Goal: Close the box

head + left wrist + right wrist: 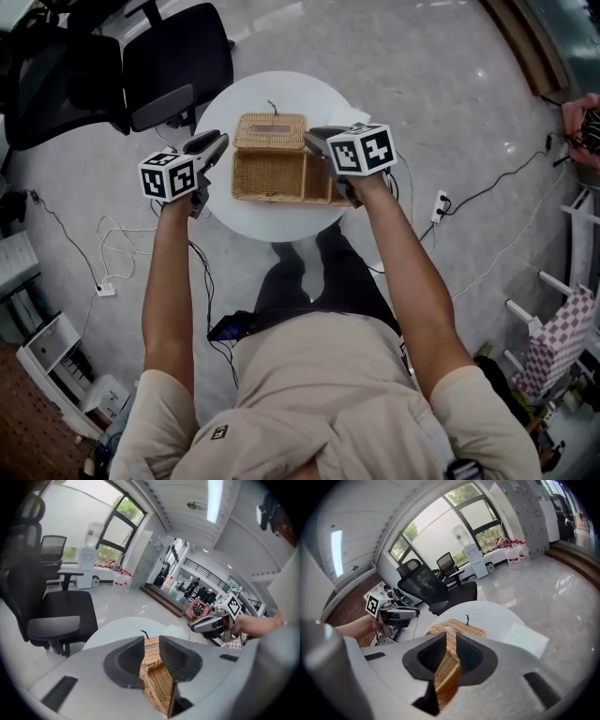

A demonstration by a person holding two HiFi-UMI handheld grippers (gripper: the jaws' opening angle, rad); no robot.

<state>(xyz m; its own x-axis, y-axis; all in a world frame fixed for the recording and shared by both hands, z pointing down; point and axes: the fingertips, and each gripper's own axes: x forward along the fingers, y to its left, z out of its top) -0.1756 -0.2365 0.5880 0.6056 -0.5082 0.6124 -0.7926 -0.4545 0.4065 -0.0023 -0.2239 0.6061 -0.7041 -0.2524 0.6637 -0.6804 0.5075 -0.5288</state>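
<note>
An open wicker box stands on a round white table. Its lid is folded back behind it, and a small dark loop sticks up at the lid's far edge. My left gripper hovers at the box's left rear corner. Its jaws stand apart and wicker shows through the gap. My right gripper is over the box's right edge. Its jaws are parted, with the wicker wall running between them; I see no pads pressing on it.
A black office chair stands just behind the table on the left. Cables and power strips lie on the floor to both sides. A white sheet lies on the table's right side. The person's legs are against the near table edge.
</note>
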